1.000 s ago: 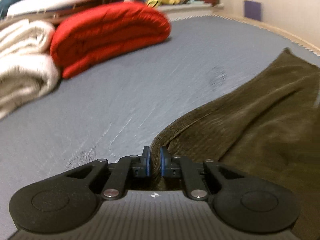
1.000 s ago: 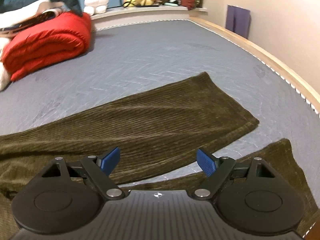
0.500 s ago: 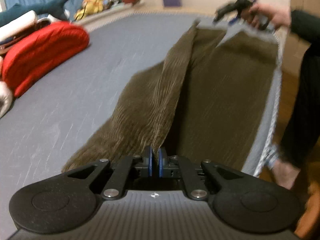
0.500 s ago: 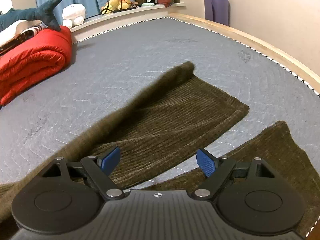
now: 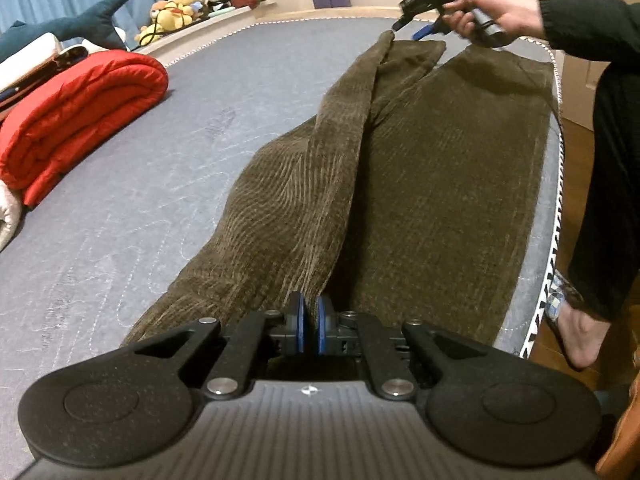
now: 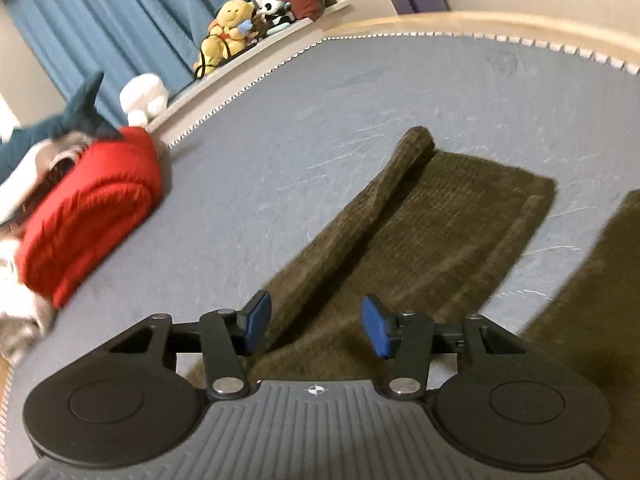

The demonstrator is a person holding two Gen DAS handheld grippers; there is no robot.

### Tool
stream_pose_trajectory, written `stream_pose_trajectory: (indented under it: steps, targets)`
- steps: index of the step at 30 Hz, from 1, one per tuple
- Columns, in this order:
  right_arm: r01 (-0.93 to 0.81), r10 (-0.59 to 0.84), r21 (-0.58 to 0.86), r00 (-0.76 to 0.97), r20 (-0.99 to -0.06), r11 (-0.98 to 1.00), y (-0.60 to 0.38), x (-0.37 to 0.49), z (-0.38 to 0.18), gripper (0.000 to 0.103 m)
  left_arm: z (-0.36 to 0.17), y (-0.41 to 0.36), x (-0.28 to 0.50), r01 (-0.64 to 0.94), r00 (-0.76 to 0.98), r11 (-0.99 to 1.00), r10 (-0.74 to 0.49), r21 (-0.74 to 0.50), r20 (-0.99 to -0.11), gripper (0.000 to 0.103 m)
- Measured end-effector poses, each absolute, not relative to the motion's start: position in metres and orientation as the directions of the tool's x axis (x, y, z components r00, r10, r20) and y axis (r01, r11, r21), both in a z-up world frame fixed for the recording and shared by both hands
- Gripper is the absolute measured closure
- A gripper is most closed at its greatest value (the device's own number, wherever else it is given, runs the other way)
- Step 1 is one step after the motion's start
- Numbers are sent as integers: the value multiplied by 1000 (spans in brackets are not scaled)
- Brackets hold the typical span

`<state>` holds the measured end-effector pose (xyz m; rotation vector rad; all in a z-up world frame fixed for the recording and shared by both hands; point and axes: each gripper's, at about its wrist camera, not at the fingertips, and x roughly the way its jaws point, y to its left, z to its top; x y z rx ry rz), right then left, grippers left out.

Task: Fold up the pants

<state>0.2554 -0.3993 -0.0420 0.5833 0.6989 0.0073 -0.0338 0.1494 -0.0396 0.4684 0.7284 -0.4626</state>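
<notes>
A pair of olive-brown corduroy pants [image 5: 420, 184] is laid lengthwise on a grey mattress [image 5: 140, 208], near its right edge, with one leg pulled up into a ridge that runs from near to far. Only in the left wrist view is the whole garment seen, together with the person's right hand [image 5: 486, 16] at the far end, a dark sleeve, a trousered leg and a slippered foot beside the bed. There the left gripper [image 5: 310, 330] is pressed together on the near end of the raised fold, the cloth pinched between its blue pads. The right gripper [image 6: 316, 326] is held tilted downward over the far leg hem; in its own view the blue pads [image 6: 256, 322] are seen half spread and closing, with cloth lying under the gap but not pressed. A rolled red quilt [image 5: 80, 116] is seen to the left in both views, and a plush shark [image 5: 68, 26] and yellow bear [image 6: 228, 30] against blue curtains beyond.
</notes>
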Motion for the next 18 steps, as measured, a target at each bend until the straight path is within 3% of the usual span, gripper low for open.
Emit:
stream_pose_trajectory:
  steps: [10,12,13,14,16,18]
  targets:
    - [271,220,546,708,-671,793,-393,325,-91,49,-38,153,-37,558,648,800,-252,222,-719,96]
    - [277,219,551,710,-669,787,-393,330,-95,59,-37,154,-36,557,647,801,-256,217,-718,96]
    - [276,214,550,716,-665,788,-393,332,-96,80,-37,155,-36,556,648,803,-258,213,-716,96]
    - [270,216,553,720,-659,788,-393,333,-97,92,-36,156,-36,554,649,806,-261,209,-714,96]
    - [275,202,552,731,-652,787,-395,332,-96,100,-35,157,-36,550,655,809,-263,209,-708,96]
    - [270,191,551,745,-639,790,-399,326,-89,100,-34,157,-37,546,662,810,-262,212,-703,96]
